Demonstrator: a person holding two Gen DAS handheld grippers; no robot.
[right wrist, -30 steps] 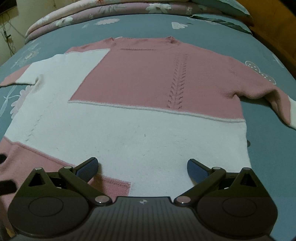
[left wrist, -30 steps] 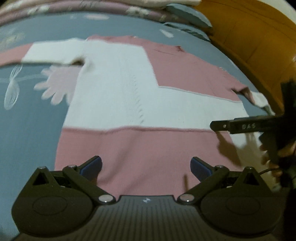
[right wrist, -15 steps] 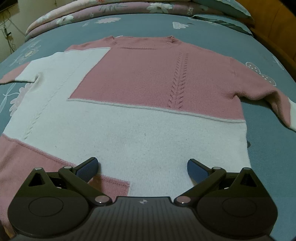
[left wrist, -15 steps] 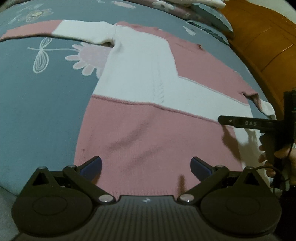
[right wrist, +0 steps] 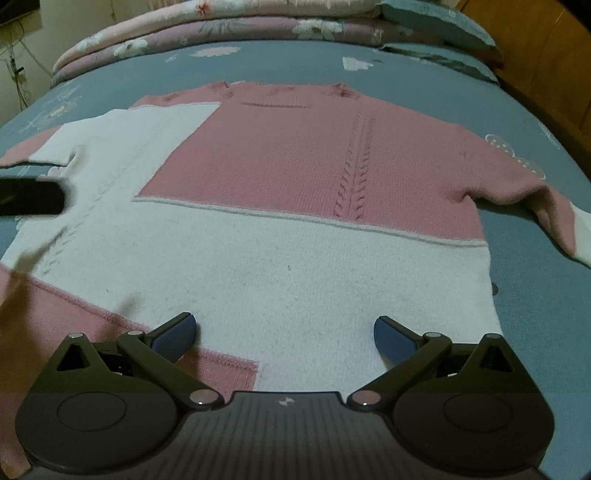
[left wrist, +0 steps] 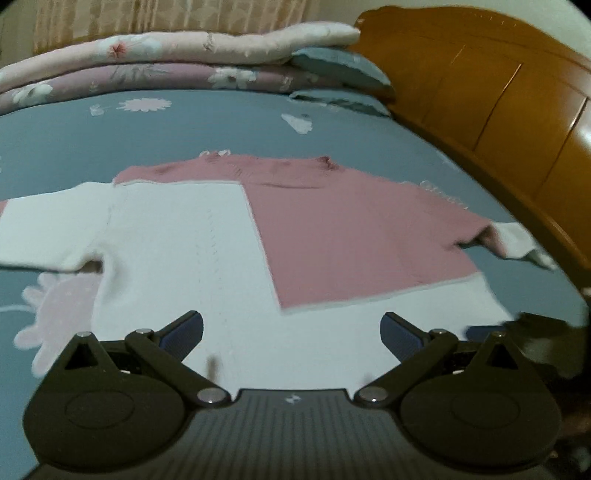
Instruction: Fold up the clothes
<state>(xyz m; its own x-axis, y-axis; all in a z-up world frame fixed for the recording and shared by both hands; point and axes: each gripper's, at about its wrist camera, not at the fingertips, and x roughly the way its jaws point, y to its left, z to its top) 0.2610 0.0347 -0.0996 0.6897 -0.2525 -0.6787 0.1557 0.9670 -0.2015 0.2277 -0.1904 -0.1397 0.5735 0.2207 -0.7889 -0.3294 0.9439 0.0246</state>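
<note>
A pink and white knit sweater [left wrist: 229, 236] [right wrist: 295, 184] lies flat and face up on the grey-blue bed cover [left wrist: 184, 122] [right wrist: 524, 317], both sleeves spread out to the sides. My left gripper [left wrist: 291, 328] stands open over the sweater's white lower part, nothing between its fingers. Over the white band near the hem my right gripper [right wrist: 284, 334] is open too and holds nothing. The other gripper shows as a dark blurred shape [right wrist: 29, 195] at the left edge of the right wrist view and at the right edge [left wrist: 535, 332] of the left wrist view.
Folded floral quilts [left wrist: 166, 62] [right wrist: 240, 22] and grey-blue pillows [left wrist: 340, 70] [right wrist: 436, 26] are piled at the far end of the bed. A wooden headboard [left wrist: 498, 103] runs along the right side. A wall with cables [right wrist: 14, 62] is at the far left.
My left gripper has swung up and forward from the pink hem to the white part; its view now reaches the quilts. The right gripper has barely moved. Both stay open.
</note>
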